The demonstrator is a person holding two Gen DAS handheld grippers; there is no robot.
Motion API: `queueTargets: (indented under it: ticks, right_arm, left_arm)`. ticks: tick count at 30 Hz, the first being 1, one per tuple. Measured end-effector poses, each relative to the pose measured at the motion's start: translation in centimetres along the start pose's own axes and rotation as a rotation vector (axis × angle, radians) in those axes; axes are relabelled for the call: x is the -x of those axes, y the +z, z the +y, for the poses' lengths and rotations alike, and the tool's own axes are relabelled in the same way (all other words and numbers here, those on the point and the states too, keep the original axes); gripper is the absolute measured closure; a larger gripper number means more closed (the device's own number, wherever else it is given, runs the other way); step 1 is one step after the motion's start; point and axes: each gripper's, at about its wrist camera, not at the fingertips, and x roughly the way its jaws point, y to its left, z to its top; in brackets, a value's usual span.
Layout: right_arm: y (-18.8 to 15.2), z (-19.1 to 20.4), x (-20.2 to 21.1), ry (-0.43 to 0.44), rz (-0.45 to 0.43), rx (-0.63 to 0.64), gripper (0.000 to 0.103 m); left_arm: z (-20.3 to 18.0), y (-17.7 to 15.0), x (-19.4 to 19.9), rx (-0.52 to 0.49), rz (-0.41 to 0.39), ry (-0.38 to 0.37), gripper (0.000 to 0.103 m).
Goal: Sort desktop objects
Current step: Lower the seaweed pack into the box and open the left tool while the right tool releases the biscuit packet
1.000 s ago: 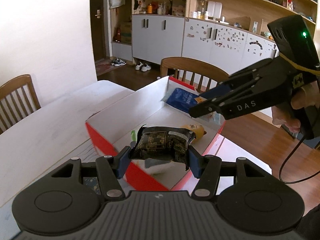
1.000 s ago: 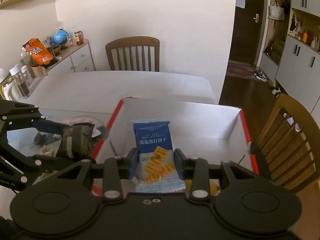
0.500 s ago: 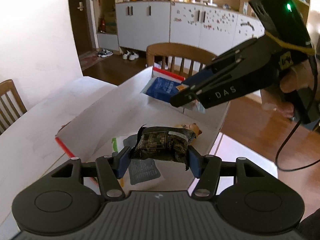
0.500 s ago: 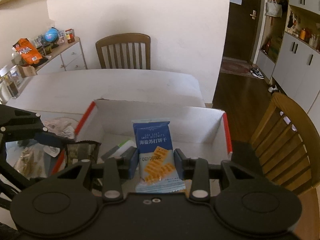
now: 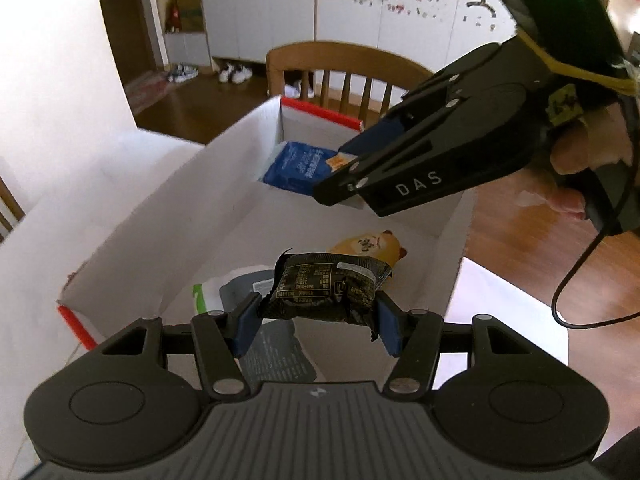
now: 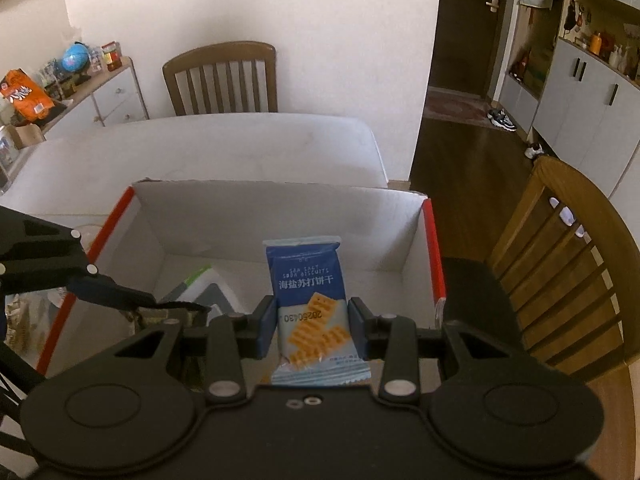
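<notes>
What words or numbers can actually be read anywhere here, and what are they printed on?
"DAS": side of the right gripper.
"SEA SALT SODA BISCUITS", Chinese characters beneath, and "20250430": blue biscuit packet.
Dark snack packet in the left gripper: print too small to read.
Grey packet in the box: blurred.

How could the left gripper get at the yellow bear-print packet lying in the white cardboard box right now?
Probably not as is: the left gripper is shut on the black snack packet, so it must drop that first. The yellow bear-print packet lies uncovered in the white cardboard box.
</notes>
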Motion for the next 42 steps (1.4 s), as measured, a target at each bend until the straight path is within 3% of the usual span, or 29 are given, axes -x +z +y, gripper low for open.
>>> queueTargets:
  ticks: [5, 14, 21, 31, 42]
  right_arm:
    - [0.0, -0.4, -1.3, -0.015, 0.023, -0.009, 0.065]
    - [0.3, -0.3, -3.9, -0.031, 0.074, 0.037, 0.065]
    - [0.7, -0.5, -5.7, -0.016, 0.114, 0.05, 0.065]
    - [1.2, -0.2, -7.5, -0.001, 0.171, 0.063, 0.065]
    - [0.4, -0.2, -8.9, 0.001, 0.22, 0.05, 0.064]
  left_arm:
    - [0.9, 0.6, -1.7, 0.043, 0.056, -0.031, 0.045]
    - [-0.1, 1.5, -4.4, -0.034, 0.143, -0.054, 0.044]
    - [1.1, 1.6, -5.0, 0.02, 0.171, -0.113, 0.044]
    - [2.8, 1.1, -6.1, 0.036, 0.238, -0.123, 0.044]
    - [3.2, 1.1, -6.0, 0.031, 0.233, -0.129, 0.041]
